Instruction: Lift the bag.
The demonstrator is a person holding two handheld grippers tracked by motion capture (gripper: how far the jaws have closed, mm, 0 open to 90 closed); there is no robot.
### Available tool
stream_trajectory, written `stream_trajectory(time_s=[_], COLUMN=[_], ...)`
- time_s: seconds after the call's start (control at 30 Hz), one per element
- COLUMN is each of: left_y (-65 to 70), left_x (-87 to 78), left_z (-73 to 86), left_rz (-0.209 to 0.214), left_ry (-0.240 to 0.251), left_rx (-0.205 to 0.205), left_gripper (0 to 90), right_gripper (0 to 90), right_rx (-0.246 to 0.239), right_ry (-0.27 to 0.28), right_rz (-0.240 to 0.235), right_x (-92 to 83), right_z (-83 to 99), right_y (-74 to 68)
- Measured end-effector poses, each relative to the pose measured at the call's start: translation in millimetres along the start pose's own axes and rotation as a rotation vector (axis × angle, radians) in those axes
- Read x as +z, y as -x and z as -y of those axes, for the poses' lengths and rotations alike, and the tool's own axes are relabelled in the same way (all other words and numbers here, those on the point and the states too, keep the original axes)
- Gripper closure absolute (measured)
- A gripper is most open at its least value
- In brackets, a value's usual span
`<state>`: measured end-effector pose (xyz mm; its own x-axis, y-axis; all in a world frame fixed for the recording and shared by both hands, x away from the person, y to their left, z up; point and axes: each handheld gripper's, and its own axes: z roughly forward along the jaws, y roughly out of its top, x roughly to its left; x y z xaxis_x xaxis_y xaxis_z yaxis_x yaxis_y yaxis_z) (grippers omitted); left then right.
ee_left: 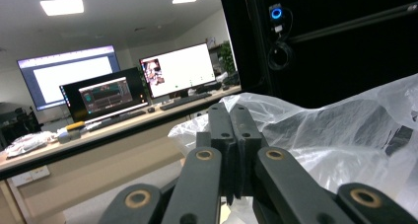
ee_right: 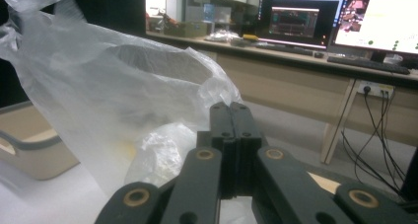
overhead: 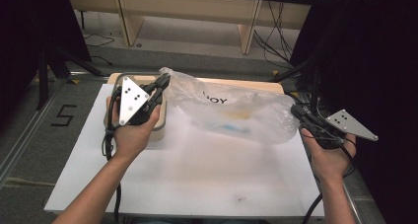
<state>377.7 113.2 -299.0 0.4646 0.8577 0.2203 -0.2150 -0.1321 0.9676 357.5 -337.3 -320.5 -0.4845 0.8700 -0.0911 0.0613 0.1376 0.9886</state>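
A clear plastic bag (overhead: 231, 110) with dark lettering hangs stretched between my two grippers above the white board (overhead: 197, 179). Something yellow and something blue show dimly through its film. My left gripper (overhead: 163, 80) is shut on the bag's left end, held up over a beige tray (overhead: 160, 128). In the left gripper view the jaws (ee_left: 231, 108) are pressed together, with the crinkled bag (ee_left: 345, 135) spreading out past them. My right gripper (overhead: 296, 109) is shut on the bag's right end near the board's right edge. Its closed jaws (ee_right: 231, 105) sit against the bag (ee_right: 98, 86).
The beige tray (ee_right: 29, 155) stands at the board's back left. Dark curtains and black stands flank the table on both sides. Beyond it are a wooden desk (overhead: 197, 7) with monitors (ee_left: 177, 71) and cables (overhead: 271, 41) on the floor.
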Motion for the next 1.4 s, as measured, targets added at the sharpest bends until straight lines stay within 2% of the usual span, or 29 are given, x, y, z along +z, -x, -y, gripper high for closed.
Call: stream_trajectory(time_s=[0.17, 0.4, 0.53, 0.97, 1.4], left_y=[-0.8, 5.9, 11.1, 31.3, 30.9], left_x=[10.8, 32.4, 40.9, 60.8, 76.4], left_z=[11.1, 34.2, 44.2, 64.9, 78.7], left_rz=[-0.003, 0.027, 0.034, 0.075, 0.061], left_ry=[-0.044, -0.136, -0.162, -0.248, -0.299], left_rx=[0.003, 0.008, 0.001, 0.03, -0.002], left_gripper=[89.5, 89.4, 89.4, 89.2, 88.7], right_gripper=[90.0, 90.0, 90.0, 90.0, 90.0], right_rx=[-0.001, -0.005, -0.003, -0.001, 0.012], right_ry=[-0.029, -0.056, -0.071, -0.093, -0.127], right_rz=[0.023, 0.055, 0.066, 0.137, 0.166], right_x=[7.3, 20.5, 26.2, 41.9, 61.7], right_z=[7.8, 18.1, 24.7, 41.8, 50.3], right_y=[4.3, 6.1, 6.2, 8.3, 10.8])
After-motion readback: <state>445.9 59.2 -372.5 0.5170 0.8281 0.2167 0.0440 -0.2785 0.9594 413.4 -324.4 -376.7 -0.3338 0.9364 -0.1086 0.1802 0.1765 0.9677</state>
